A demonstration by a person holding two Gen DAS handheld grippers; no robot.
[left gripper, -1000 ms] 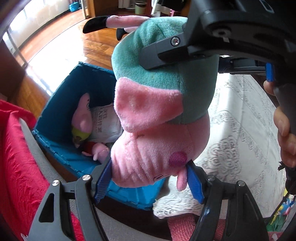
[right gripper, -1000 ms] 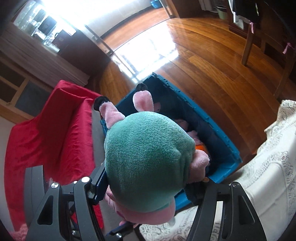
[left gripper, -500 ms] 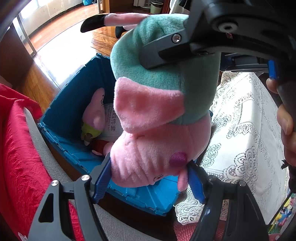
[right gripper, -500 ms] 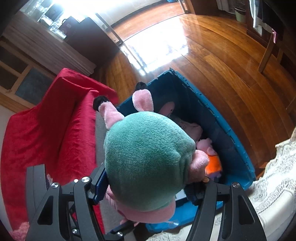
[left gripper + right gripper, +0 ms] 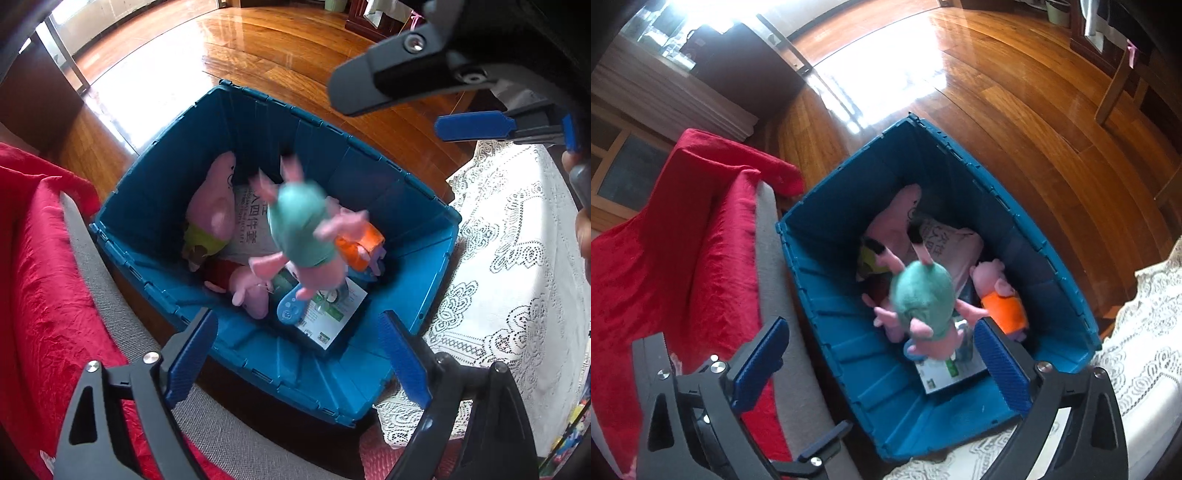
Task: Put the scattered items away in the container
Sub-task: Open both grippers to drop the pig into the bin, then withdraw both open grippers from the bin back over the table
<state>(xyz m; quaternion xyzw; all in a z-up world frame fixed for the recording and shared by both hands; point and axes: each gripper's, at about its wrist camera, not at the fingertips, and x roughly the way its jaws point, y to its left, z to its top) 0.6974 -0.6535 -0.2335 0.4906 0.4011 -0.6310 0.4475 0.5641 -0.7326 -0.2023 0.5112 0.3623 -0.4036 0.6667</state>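
Plush pig in green (image 5: 301, 225) is seen blurred at the centre of both views, inside the mouth of the blue container (image 5: 255, 122), apart from both tongs; beneath it other plush toys, among them one in orange (image 5: 1003, 308), and a printed sheet (image 5: 332, 314) are seen lying in the container; the left tongs (image 5: 297, 354) are spread wide at the lower edge, nothing pinched; the right tongs (image 5: 882, 365) are likewise spread and empty; a red throw (image 5: 676, 236) is seen at left, a lace cloth (image 5: 517, 258) at right.
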